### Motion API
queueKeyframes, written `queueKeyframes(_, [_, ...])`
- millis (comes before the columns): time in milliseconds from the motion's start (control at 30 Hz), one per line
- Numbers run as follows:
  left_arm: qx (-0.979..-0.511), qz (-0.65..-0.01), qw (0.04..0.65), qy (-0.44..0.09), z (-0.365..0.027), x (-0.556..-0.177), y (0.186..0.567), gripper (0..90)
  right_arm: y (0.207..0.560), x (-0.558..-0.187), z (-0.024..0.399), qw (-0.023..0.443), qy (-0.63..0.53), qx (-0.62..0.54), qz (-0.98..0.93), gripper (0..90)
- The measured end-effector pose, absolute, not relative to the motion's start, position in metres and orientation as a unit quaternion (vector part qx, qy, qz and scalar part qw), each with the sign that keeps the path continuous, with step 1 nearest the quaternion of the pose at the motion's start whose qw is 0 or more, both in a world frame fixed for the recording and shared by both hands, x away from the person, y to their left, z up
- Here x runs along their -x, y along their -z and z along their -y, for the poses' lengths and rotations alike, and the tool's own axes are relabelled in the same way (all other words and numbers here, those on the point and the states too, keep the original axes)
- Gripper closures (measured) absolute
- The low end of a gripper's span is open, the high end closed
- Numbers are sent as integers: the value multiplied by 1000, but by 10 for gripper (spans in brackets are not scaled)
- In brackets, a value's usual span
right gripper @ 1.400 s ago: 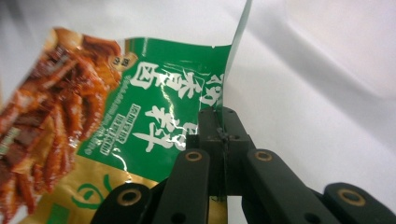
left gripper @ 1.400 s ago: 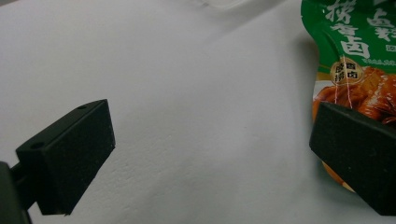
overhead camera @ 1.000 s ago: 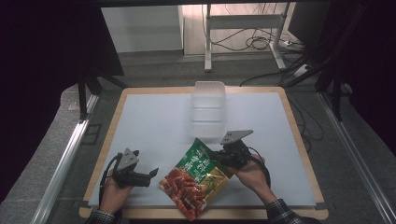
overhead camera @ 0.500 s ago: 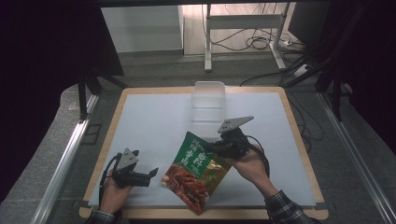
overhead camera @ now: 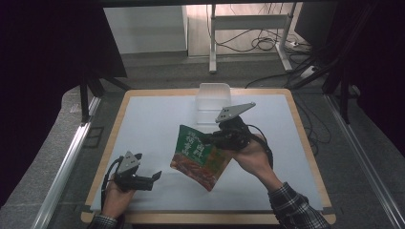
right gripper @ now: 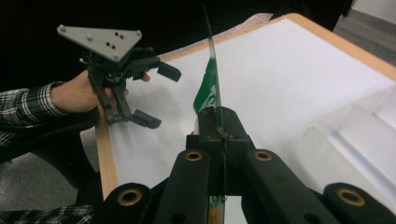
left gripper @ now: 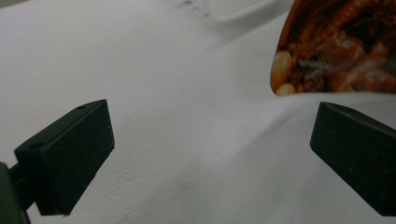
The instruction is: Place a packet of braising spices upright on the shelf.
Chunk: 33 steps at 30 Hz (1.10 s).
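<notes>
Snack bag (overhead camera: 200,155), pinched at its edge by the right gripper (overhead camera: 217,139), hangs above the table (overhead camera: 143,124) at centre; left gripper (overhead camera: 155,177), wide open, at 8 o'clock. Risk: the thin edge may slip from the grip.

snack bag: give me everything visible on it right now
The snack bag is a glossy foil-like pouch, green at the top with pale lettering, orange-red below with printed food. It hangs tilted above the white table, its lower corner pointing down toward the person. The right gripper is shut on its upper edge; from that gripper's own view the bag shows edge-on, thin between the jaws. Nothing else touches it.
</notes>
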<state>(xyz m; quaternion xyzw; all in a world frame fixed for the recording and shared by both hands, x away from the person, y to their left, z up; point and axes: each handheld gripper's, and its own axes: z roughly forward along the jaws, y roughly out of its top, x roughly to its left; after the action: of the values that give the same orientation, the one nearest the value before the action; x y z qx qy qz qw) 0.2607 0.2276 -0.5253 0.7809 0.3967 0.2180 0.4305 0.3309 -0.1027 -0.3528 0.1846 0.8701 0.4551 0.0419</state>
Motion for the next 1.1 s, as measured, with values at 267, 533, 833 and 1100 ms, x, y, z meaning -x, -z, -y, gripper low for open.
queueKeyframes(267, [-782, -394, 429, -219, -228, -261, 525, 0, 337, -340, 94, 81, -451, -175, -871, 894])
queueKeyframes(533, [-783, -394, 428, -218, -228, -261, 525, 0, 327, -360, 91, 76, -468, -188, -860, 894])
queueKeyframes(833, [-784, -394, 428, -217, -228, -261, 526, 0, 319, -375, 79, 82, -473, -179, -858, 894])
queueKeyframes(1100, [-784, -394, 428, -217, -228, -261, 526, 0, 312, -389, 65, 91, -478, -177, -855, 893])
